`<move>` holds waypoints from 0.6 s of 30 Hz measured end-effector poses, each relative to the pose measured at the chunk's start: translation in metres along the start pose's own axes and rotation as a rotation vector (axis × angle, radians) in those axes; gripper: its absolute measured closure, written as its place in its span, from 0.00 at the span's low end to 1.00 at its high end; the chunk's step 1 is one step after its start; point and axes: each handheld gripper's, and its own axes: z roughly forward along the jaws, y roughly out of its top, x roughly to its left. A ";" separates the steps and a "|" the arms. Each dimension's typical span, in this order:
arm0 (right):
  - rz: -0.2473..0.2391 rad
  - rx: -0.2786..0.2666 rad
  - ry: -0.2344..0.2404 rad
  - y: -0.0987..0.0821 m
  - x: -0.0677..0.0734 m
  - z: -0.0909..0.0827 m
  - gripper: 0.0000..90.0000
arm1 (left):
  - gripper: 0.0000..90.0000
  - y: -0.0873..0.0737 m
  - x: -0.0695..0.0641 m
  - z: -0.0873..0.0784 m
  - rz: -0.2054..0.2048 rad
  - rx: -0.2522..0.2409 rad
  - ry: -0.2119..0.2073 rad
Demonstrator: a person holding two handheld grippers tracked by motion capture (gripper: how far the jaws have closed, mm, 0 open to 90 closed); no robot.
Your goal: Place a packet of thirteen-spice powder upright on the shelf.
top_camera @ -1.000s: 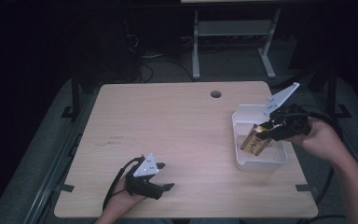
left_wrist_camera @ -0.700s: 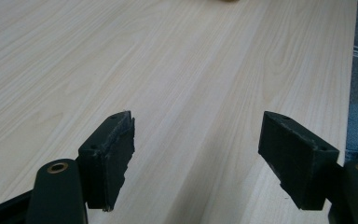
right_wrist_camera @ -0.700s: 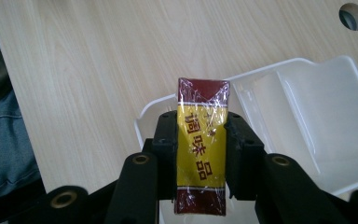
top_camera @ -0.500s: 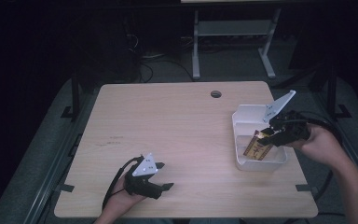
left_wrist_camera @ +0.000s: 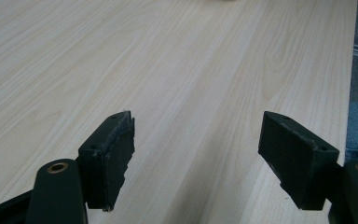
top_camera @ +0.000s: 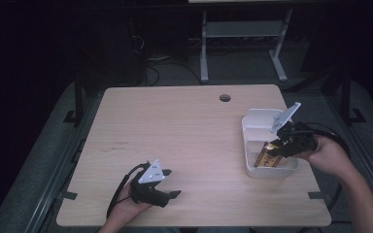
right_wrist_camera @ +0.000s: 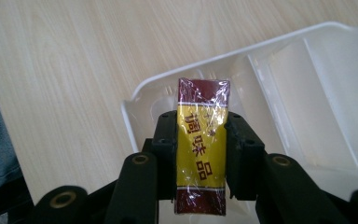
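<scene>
A yellow and dark red wrapped packet (right_wrist_camera: 202, 144) with printed characters sits between the jaws of my right gripper (right_wrist_camera: 200, 130), which is shut on it. The packet (top_camera: 266, 156) hangs inside a white plastic bin (top_camera: 252, 121) at the table's right edge, its far end low in the near compartment. My right gripper (top_camera: 282, 148) reaches into the bin from the right. Near the front left of the table, my left gripper (top_camera: 171, 195) rests open with bare wood between its jaws (left_wrist_camera: 196, 149).
The light wood table (top_camera: 184, 126) has a round cable hole (top_camera: 225, 97) near its far edge. The bin (right_wrist_camera: 307, 93) has a divider and a second compartment farther from me. A metal stand (top_camera: 243, 34) sits on the floor beyond the table.
My right gripper has sunk with the packet deeper into the white bin. The left gripper has stayed where it was.
</scene>
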 end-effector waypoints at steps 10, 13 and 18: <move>0.028 -0.002 0.002 -0.009 -0.003 0.011 0.75 | 0.29 0.000 -0.001 0.000 0.001 -0.002 -0.002; 0.036 -0.010 -0.002 -0.012 -0.003 0.009 0.73 | 0.29 0.000 -0.002 0.000 0.002 -0.003 -0.001; 0.061 -0.020 -0.008 -0.018 -0.003 0.006 0.67 | 0.29 0.000 -0.002 0.000 0.004 0.000 0.001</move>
